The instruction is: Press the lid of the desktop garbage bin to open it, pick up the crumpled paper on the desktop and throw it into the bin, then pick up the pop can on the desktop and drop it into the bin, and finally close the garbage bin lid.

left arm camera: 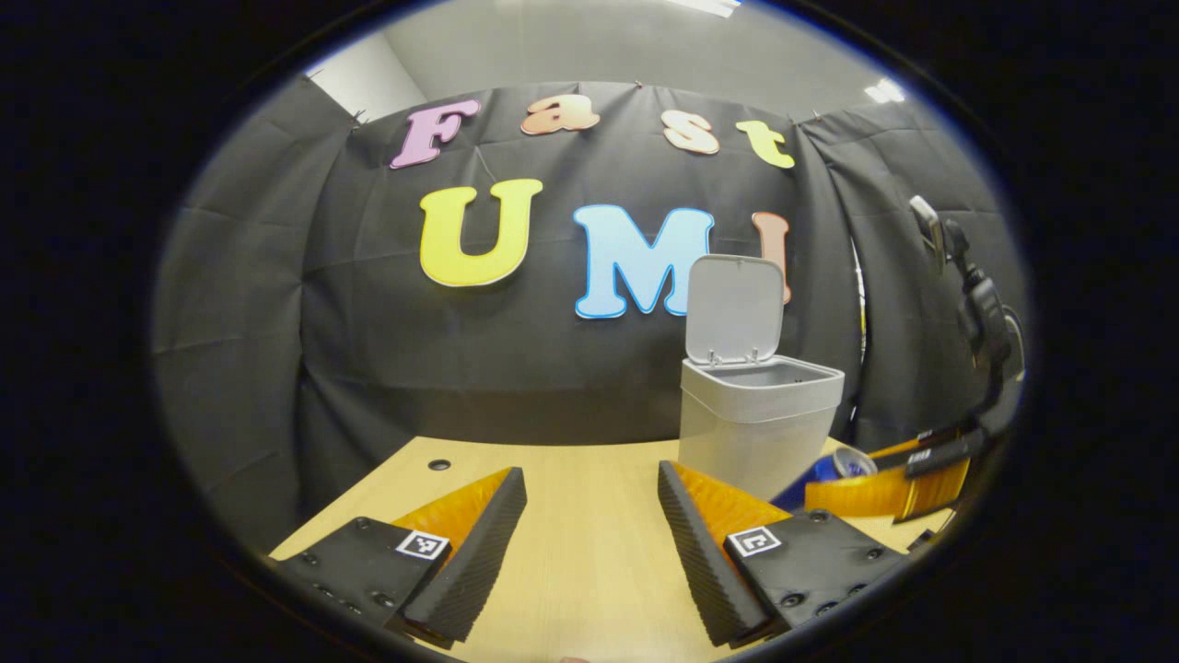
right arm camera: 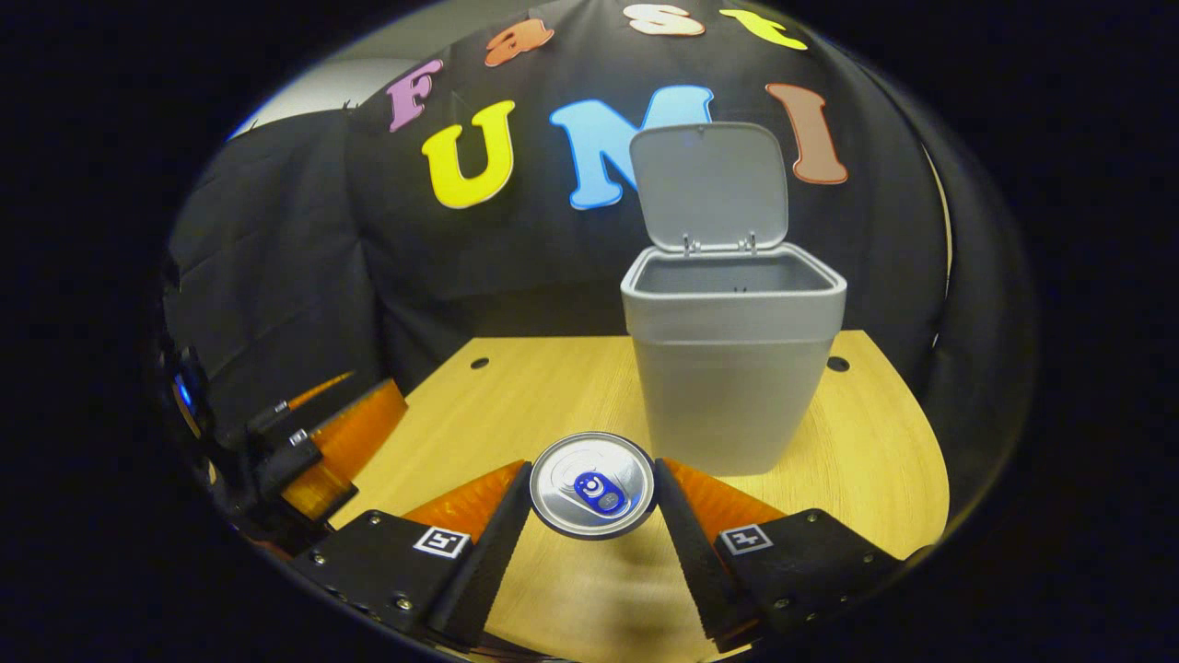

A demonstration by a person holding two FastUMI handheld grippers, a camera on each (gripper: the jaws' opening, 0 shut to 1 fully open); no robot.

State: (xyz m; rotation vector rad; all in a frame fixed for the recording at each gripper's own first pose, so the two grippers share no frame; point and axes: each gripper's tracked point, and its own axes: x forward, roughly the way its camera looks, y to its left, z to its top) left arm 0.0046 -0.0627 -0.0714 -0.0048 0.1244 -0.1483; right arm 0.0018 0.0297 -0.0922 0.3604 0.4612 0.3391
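Can time was the step in hand, I think. The right gripper (right arm camera: 592, 502) had its two fingers pressed on the sides of the pop can (right arm camera: 592, 485), one on each side. The can pointed its shiny top at the camera in the right gripper view, with the pull tab showing. I could not tell if the can was off the desk (right arm camera: 875, 460) or still touching it.

The bin (right arm camera: 732, 368) stood on the desk at about one o'clock from the can, close behind it. Its lid (right arm camera: 709, 184) stood straight up at the back, so the mouth was wide open. I saw no crumpled paper on the desk, so I guess that part was done, but I could not see down into the bin to check.

In the left gripper view, the left gripper (left arm camera: 591, 516) was wide open and held nothing. It hung over bare desk. From there the bin (left arm camera: 755, 424) sat at about one o'clock. The can (left arm camera: 843, 465) peeked out at the bin's foot, at about four o'clock from it, with the right gripper (left arm camera: 898, 483) around it.

Next, I think the can had to go up higher than the bin's rim, then over the open mouth. Then the fingers had to let go so it dropped in. After that the lid had to be pushed down.
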